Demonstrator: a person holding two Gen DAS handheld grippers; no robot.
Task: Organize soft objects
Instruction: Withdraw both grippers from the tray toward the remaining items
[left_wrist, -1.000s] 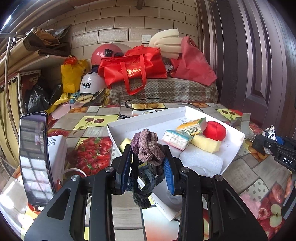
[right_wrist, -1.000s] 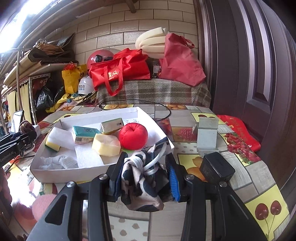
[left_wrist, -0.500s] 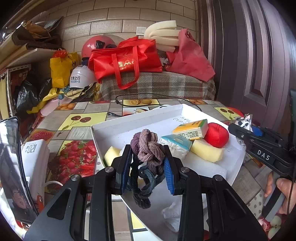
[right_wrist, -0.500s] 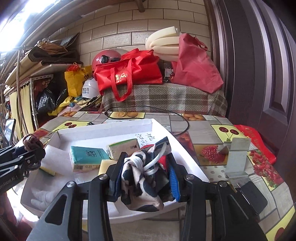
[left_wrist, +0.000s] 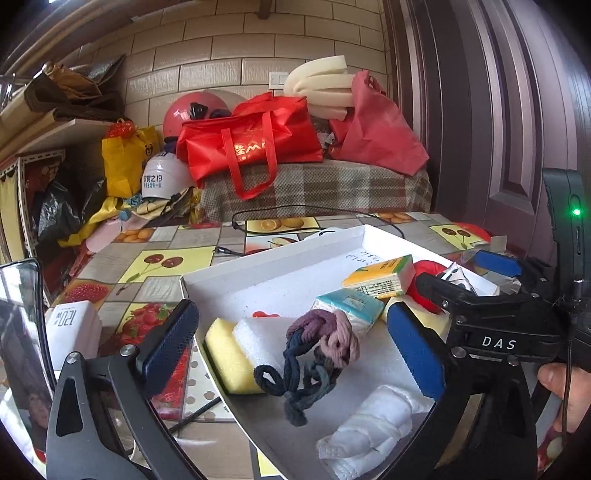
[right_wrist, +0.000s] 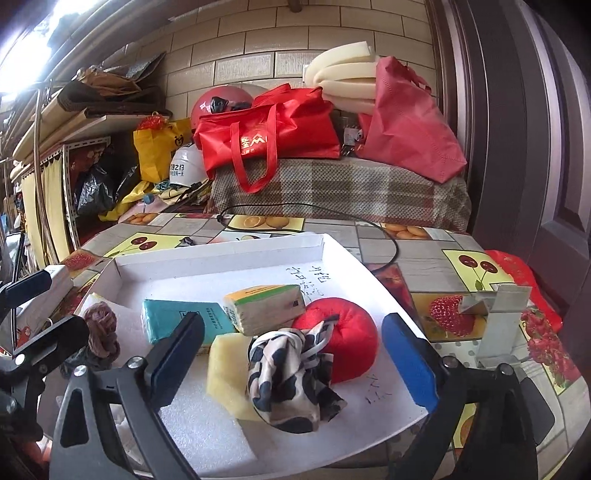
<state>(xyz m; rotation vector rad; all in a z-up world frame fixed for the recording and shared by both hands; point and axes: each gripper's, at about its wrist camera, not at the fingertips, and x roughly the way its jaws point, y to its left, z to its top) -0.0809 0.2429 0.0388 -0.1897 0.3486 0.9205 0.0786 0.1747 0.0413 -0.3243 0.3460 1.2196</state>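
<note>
A white tray (left_wrist: 280, 258) (right_wrist: 221, 258) on the fruit-print table holds the soft things. My left gripper (left_wrist: 291, 350) is open over it, and the purple and dark knotted yarn bundle (left_wrist: 317, 354) lies free between its fingers, on white foam beside a yellow sponge (left_wrist: 225, 354). My right gripper (right_wrist: 291, 354) is open too, and the black-and-white cloth (right_wrist: 291, 376) lies free between its fingers, against a red cushion (right_wrist: 347, 343) and a yellow sponge (right_wrist: 225, 373). The tray also holds a teal tissue pack (right_wrist: 181, 321), a yellow-green pack (right_wrist: 266, 306) and a white cloth roll (left_wrist: 369, 439).
A white box (left_wrist: 72, 328) and a dark mirror (left_wrist: 22, 332) stand left of the tray. A black cable (right_wrist: 388, 236) runs behind it. A metal bracket (right_wrist: 498, 321) stands to the right. Red bags (right_wrist: 269, 129) and helmets are piled at the back.
Both grippers have opened. The yarn bundle and the black-and-white cloth have dropped from the fingers into the tray. Both grippers have moved further over the tray.
</note>
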